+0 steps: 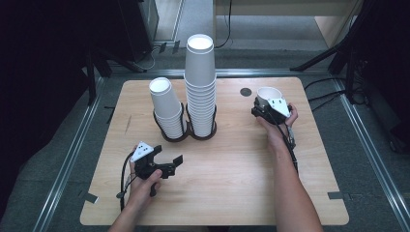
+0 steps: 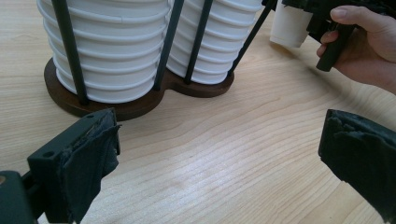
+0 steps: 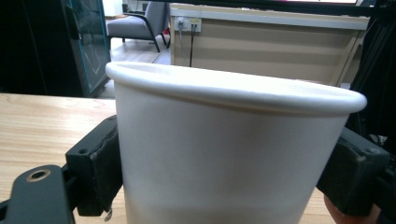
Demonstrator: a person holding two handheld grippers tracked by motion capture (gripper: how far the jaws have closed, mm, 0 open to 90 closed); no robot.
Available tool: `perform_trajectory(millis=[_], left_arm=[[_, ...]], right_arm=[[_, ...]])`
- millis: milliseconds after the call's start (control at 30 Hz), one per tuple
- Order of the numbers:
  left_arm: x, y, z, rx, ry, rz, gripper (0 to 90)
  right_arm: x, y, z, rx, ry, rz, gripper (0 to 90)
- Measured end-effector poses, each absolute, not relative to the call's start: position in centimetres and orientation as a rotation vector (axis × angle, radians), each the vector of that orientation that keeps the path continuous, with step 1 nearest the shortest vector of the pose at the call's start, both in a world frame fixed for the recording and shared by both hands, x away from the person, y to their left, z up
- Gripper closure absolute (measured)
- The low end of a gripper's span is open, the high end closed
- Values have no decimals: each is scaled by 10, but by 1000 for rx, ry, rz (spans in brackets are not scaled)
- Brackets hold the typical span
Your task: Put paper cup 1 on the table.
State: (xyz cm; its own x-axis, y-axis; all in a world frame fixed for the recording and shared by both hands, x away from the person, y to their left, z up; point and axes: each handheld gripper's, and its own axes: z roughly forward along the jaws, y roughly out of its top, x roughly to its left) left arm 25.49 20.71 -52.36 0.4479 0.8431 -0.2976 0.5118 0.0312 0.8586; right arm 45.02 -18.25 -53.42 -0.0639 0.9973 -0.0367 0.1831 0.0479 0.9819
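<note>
Two stacks of white paper cups stand in a dark wooden holder [image 1: 175, 137] with black rods, left of the table's middle. The short stack [image 1: 164, 104] leans left, and the tall stack [image 1: 199, 82] is upright. My right gripper [image 1: 267, 110] is at the back right, shut on a single white paper cup [image 1: 267, 94] held upright above the table. In the right gripper view, that cup [image 3: 224, 140] sits between both jaws of the right gripper [image 3: 226, 172]. My left gripper [image 1: 169, 162] hovers open at the front left, holding nothing. In the left gripper view, its jaws [image 2: 219, 158] face the holder [image 2: 135, 109] and the stacks [image 2: 112, 51].
A small dark round spot [image 1: 246, 91] marks the wooden table [image 1: 227, 183] left of the held cup. Black stand legs and cables lie on the grey floor around the table. A chair [image 3: 137, 23] and a counter stand far behind it.
</note>
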Motion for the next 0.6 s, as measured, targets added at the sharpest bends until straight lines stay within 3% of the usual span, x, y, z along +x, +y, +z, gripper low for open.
perform_trajectory(millis=[600], left_arm=[[255,206,-524,1630,1201,389,0]], right_arm=[[448,-187,-537,1319,1417,1120,129]])
